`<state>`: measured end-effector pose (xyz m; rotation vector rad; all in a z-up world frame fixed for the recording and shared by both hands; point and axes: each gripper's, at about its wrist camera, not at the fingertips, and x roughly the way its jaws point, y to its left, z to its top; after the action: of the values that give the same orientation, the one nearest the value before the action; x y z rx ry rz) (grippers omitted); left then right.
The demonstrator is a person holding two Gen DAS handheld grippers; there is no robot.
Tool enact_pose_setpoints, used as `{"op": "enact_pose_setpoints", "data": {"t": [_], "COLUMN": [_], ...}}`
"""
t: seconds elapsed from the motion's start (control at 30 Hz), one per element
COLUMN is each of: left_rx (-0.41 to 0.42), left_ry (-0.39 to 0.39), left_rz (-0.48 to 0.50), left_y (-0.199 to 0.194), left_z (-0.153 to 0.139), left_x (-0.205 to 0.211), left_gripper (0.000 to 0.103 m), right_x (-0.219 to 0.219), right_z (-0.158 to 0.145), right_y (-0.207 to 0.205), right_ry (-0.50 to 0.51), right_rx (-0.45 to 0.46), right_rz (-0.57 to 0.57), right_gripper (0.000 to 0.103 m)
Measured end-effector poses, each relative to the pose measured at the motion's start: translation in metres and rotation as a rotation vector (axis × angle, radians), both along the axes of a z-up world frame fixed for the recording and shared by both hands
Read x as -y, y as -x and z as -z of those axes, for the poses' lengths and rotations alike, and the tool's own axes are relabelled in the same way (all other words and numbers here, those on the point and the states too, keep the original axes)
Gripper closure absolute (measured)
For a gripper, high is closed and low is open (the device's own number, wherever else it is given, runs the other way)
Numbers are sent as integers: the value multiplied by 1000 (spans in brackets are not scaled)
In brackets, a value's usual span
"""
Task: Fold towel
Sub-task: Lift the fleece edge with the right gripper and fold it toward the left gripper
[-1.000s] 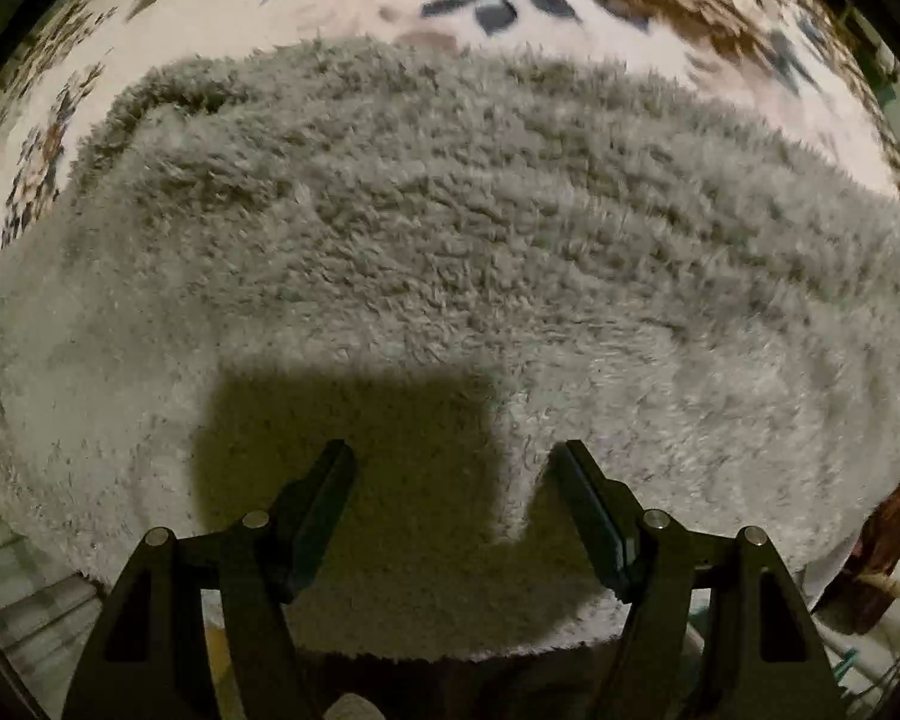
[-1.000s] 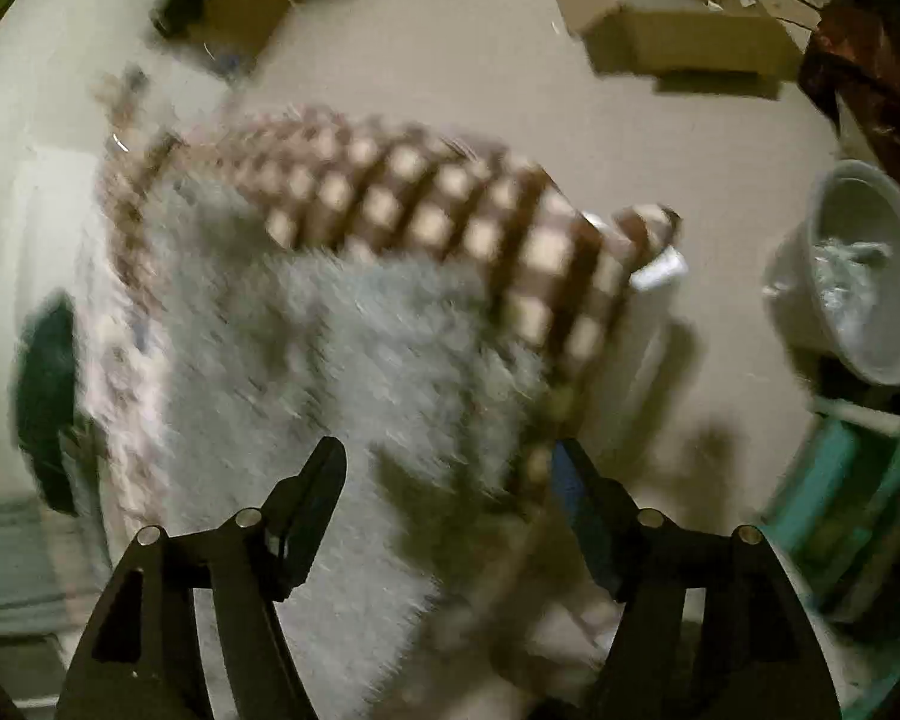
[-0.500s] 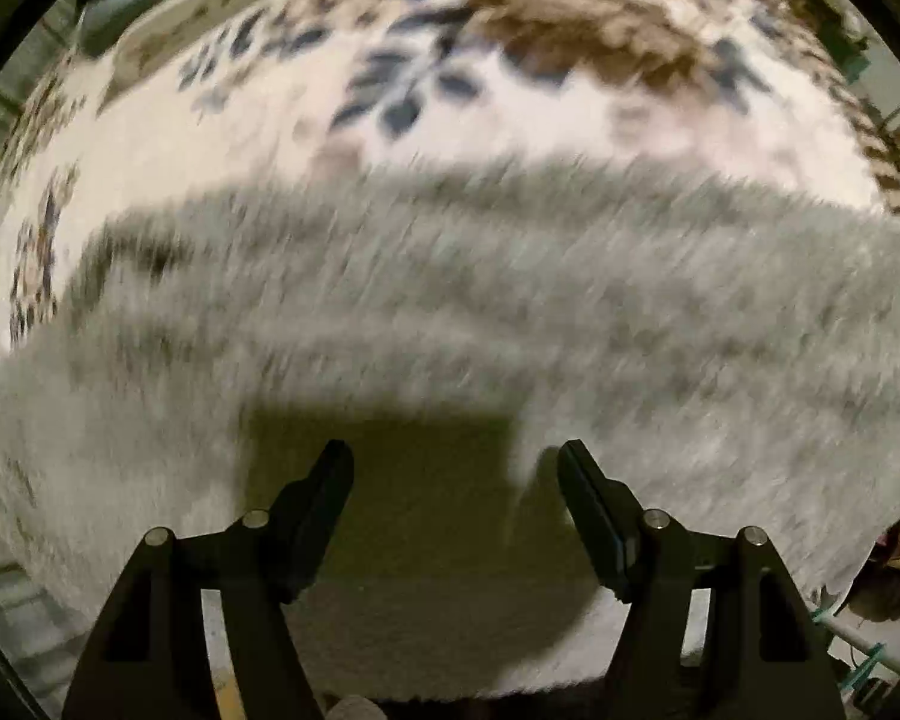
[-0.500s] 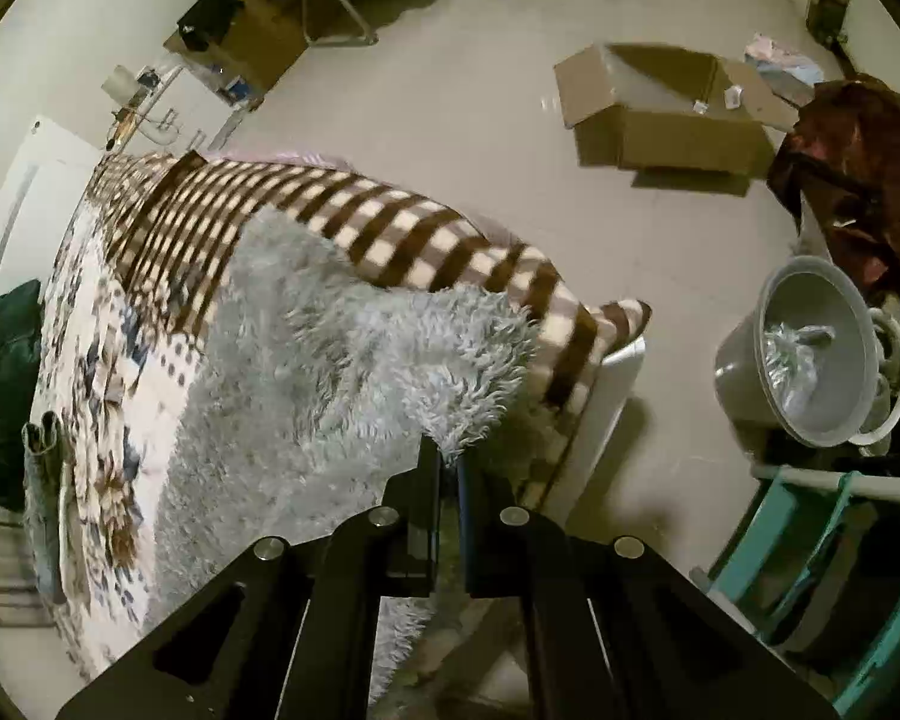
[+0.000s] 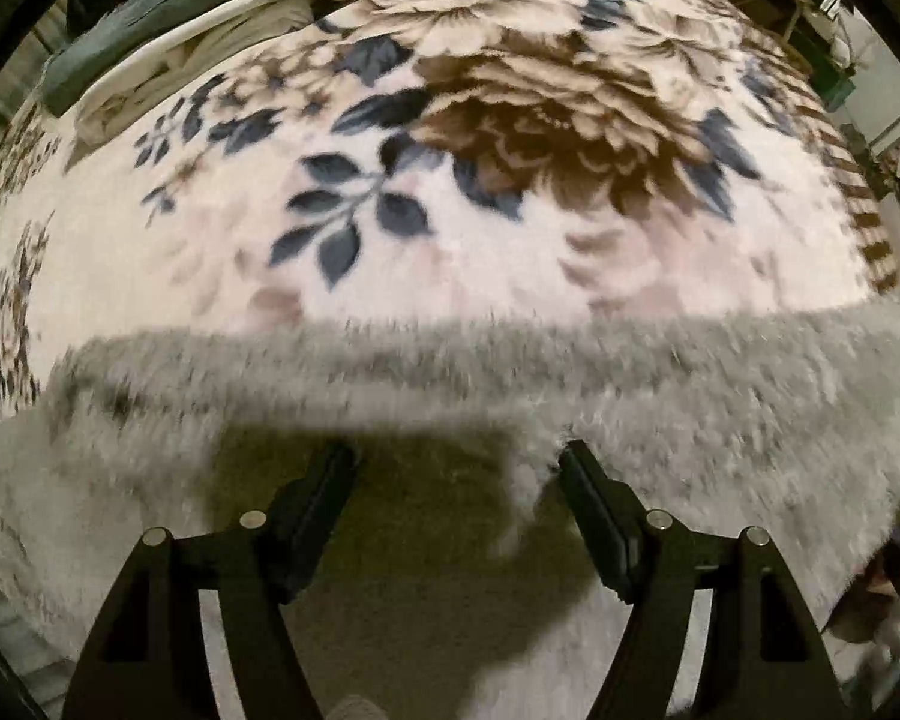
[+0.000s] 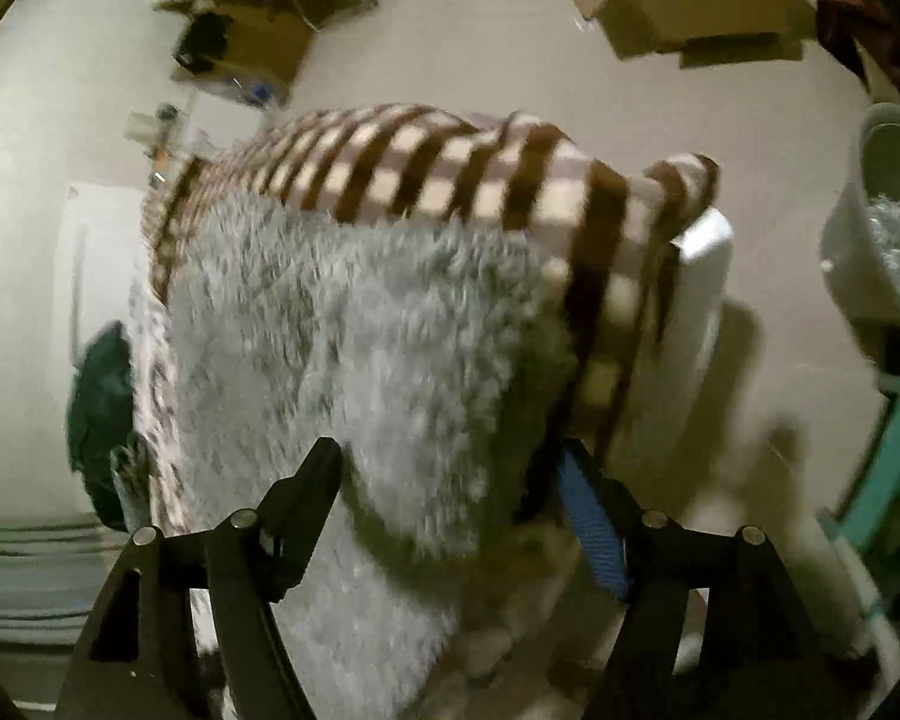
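Observation:
The grey fluffy towel lies spread on a bed, filling the lower half of the left wrist view, with its far edge running straight across. My left gripper hangs open just above it and casts a shadow on the pile. In the right wrist view the towel reaches the bed's corner, where a thick rounded edge of it bulges. There my right gripper is open, with the towel filling the gap between its fingers. Both views are blurred by motion.
A floral blanket covers the bed beyond the towel, with a brown checked border at the corner. Folded linen lies at the far left. On the floor are a grey bucket, a cardboard box and a teal frame.
My right gripper was shut at the towel's corner half a second ago and now stands open. The left view has tilted up, so the towel's far edge sits lower and more blanket shows.

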<state>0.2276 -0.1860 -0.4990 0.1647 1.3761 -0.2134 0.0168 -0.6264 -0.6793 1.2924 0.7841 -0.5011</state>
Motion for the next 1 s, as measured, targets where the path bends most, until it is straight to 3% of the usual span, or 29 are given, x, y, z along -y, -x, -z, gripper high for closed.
{"op": "enact_pose_setpoints", "data": {"t": [0.1,0.17,0.3,0.4,0.47,0.6,0.63,0.67,0.7,0.73,0.9,1.0], "left_rx": [-47,-82,-139,-143,-141,-163,-170,-174,-175,-175,-172,-155], "left_ry": [19,34,48,79,104,144,142,120,106,92,48,85], "left_rz": [-16,-38,-93,-133,-146,-147,-148,-153,-160,-171,-204,-217], "left_y": [19,29,39,38,34,37,34,31,13,9,4,7], "left_z": [-1,5,27,39,42,63,72,75,89,91,99,78], "left_x": [-12,-20,-33,-38,-40,-47,-45,-41,-42,-36,-12,-10], "left_gripper": [33,33,33,32,26,0,0,0,0,0,0,0], "right_x": [3,4,10,15,19,24,25,27,27,28,13,-10], "right_z": [-5,-8,7,10,12,25,25,24,21,17,-30,-79], "right_y": [-3,-11,-31,-39,-40,-54,-56,-58,-60,-61,-77,-92], "right_ry": [74,116,104,66,31,2,-3,-4,5,16,126,205], "right_rx": [74,105,126,199,261,259,261,256,251,240,211,225], "right_rz": [42,27,20,31,25,-4,-1,1,-2,-10,-59,-114], "right_gripper": [37,37,28,28,30,28,29,37,67,75,76,77]}}
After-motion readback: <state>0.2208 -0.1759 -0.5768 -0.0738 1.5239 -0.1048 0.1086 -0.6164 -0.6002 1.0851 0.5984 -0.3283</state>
